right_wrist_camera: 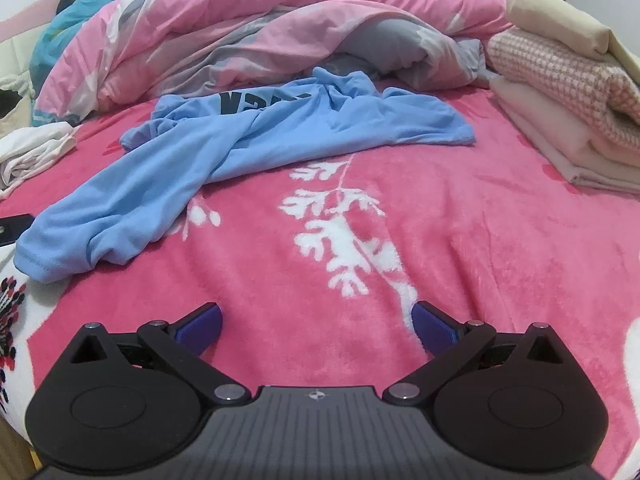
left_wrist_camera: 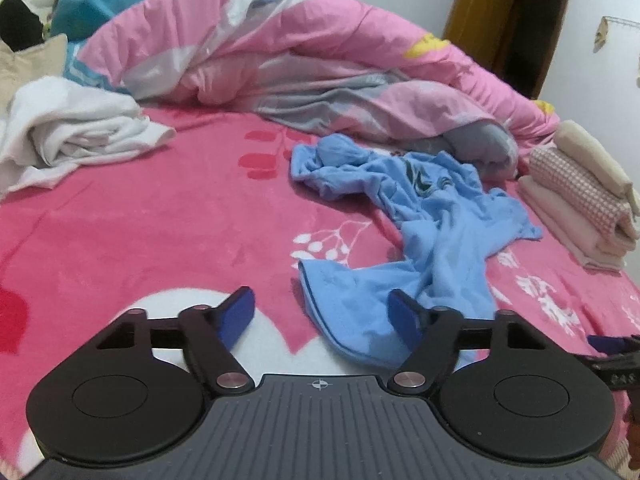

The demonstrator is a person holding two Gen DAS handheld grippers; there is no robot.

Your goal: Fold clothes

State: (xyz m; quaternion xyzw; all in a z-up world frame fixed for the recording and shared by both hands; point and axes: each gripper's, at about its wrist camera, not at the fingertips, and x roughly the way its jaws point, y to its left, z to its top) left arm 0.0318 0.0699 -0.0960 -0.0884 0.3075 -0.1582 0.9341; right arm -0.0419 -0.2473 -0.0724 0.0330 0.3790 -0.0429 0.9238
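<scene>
A crumpled light blue T-shirt [left_wrist_camera: 420, 220] lies on the pink floral blanket [left_wrist_camera: 160, 216], with dark lettering partly showing. In the right wrist view the shirt [right_wrist_camera: 256, 140] stretches from the back middle toward the front left. My left gripper [left_wrist_camera: 322, 314] is open, its blue pads just above the shirt's near hem, holding nothing. My right gripper [right_wrist_camera: 316, 322] is open and empty over bare blanket [right_wrist_camera: 460, 240], to the right of the shirt's near end.
A bunched pink and grey duvet [left_wrist_camera: 304, 60] fills the back of the bed. A crumpled white cloth [left_wrist_camera: 72, 128] lies at the left. A stack of folded pink and cream clothes [right_wrist_camera: 568, 92] sits at the right. A wooden door [left_wrist_camera: 516, 28] stands beyond.
</scene>
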